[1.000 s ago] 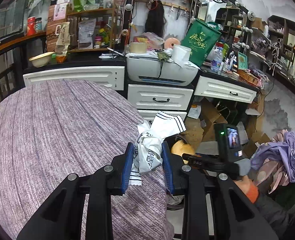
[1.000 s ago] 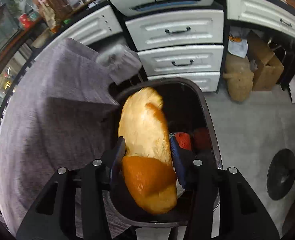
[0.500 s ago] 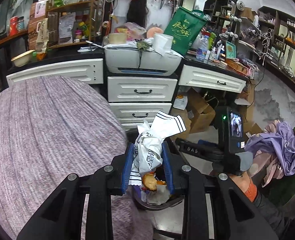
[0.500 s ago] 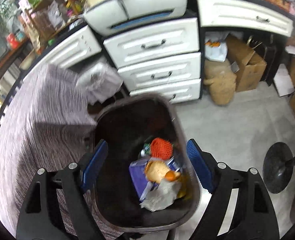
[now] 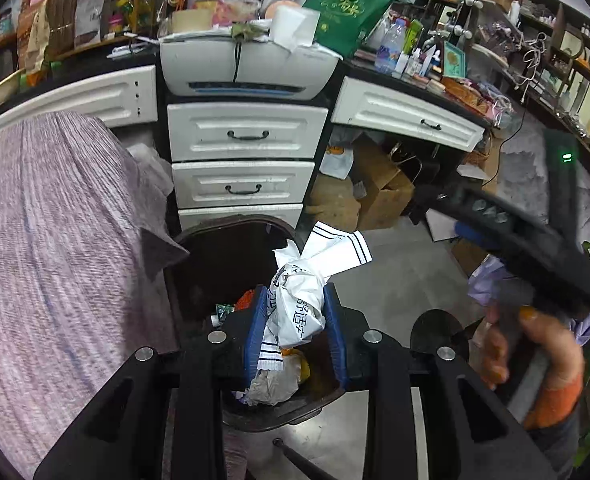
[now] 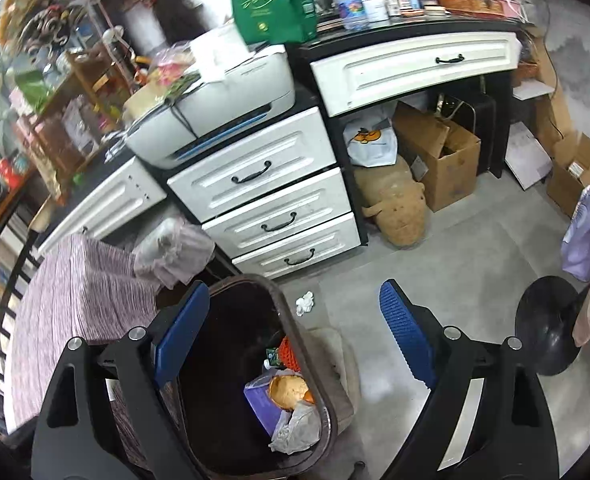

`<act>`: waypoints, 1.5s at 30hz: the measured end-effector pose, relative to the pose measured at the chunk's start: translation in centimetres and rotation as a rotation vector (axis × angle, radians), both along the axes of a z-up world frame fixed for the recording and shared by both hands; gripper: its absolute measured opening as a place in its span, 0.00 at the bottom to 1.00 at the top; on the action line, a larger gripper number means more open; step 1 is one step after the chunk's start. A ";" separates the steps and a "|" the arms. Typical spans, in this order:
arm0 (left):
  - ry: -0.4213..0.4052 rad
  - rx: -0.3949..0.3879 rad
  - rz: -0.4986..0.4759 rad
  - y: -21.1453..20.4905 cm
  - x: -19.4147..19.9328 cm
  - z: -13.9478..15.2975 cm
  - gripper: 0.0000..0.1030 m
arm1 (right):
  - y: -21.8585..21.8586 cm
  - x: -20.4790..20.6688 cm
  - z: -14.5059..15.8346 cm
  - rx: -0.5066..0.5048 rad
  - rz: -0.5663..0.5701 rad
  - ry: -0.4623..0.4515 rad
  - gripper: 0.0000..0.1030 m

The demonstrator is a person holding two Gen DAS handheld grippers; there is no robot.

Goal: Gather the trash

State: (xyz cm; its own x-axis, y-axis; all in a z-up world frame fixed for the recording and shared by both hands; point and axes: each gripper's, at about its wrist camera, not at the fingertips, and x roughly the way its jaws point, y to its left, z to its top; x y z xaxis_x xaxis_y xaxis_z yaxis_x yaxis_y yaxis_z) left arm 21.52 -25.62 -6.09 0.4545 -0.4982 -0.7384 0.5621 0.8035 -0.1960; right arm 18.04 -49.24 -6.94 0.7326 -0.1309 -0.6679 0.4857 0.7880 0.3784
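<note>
My left gripper [image 5: 295, 320] pinches crumpled white wrapper [image 5: 297, 300] above open trash bin [image 5: 199, 240]. My right gripper [image 6: 291, 340] spread wide, empty. Risk: wrapper's loose flap overhangs far rim; release off-centre drops it on floor, beside stray paper scrap [image 6: 305, 302].

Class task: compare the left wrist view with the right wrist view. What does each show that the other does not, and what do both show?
Only the left wrist view shows the left gripper shut on a crumpled white wrapper above the bin. Only the right wrist view shows the right gripper open and empty, and a white scrap on the floor. Both show the dark trash bin with trash inside and the white drawers.
</note>
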 end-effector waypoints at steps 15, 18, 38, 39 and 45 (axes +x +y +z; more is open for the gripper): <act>-0.073 0.100 0.007 -1.4 -0.7 -2.1 0.87 | 2.2 -0.3 1.6 -0.021 0.063 -0.032 0.85; -0.133 0.109 0.025 -0.1 -1.9 -1.0 0.94 | 3.3 -1.3 2.7 -0.043 0.077 -0.059 0.88; -0.351 0.074 0.294 16.8 -12.1 5.8 0.95 | 20.0 -10.5 7.2 -0.318 0.279 -0.248 0.94; -0.349 0.065 0.324 17.9 -12.6 5.6 0.95 | 20.7 -11.1 7.1 -0.334 0.288 -0.252 0.94; -0.371 0.031 0.425 21.5 -15.4 5.9 0.95 | 24.0 -15.1 6.8 -0.411 0.315 -0.288 0.95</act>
